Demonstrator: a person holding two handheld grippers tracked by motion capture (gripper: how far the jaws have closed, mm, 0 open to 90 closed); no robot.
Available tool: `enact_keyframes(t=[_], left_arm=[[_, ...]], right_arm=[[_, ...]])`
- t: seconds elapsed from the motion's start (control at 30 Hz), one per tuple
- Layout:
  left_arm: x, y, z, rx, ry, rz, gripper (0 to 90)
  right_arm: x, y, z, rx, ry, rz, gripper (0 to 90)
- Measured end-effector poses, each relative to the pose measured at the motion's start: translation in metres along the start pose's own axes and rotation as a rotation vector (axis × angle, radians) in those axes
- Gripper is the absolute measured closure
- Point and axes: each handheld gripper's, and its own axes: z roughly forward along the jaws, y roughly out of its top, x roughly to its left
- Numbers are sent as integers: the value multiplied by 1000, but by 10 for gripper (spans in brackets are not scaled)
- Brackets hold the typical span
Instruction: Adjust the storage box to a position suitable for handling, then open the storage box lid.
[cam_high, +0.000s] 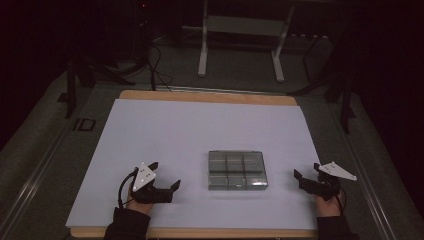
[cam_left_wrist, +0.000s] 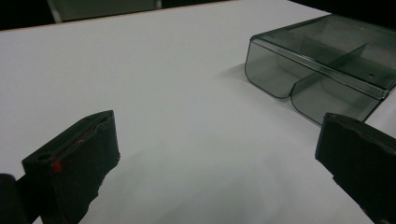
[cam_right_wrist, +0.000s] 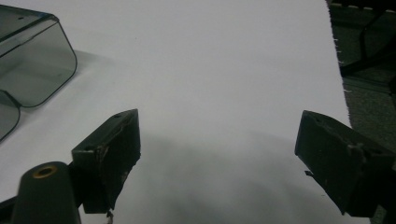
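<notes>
Smoky plastic organiser box (cam_high: 237, 170) sits between my grippers, empty. Left gripper (cam_high: 166, 176) and right gripper (cam_high: 305, 170) are both open; the left is slightly nearer.

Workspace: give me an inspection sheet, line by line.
Surface: white sheet on a wooden board.
Job's things: smoky clear divided box, compartments look empty, near the front edge between the grippers.
Clutter: nothing seen.
Grippers: left gripper open, holding nothing; right gripper open, holding nothing; both apart from the box.
Cables: one loops from the left gripper; others on the floor behind the table.
Surroundings: dark room, white stand legs behind.
</notes>
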Motion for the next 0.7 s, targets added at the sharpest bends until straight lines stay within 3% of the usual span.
enact_keyframes(t=[0.27,0.3,0.5,0.63,0.7], left_arm=[[4,2,3,37,-45,-23,6],[6,3,5,62,-64,-31,6],[9,3,5,64,-76,-61,6],[6,4,6,70,-88,-31,6],[5,5,8,95,-84,-26,6]], right_arm=[[-1,1,1,14,30,2,142],[-2,1,1,18,34,13,140],[-4,2,2,30,44,37,134],[-5,3,3,46,62,30,137],[-4,3,4,58,75,19,139]])
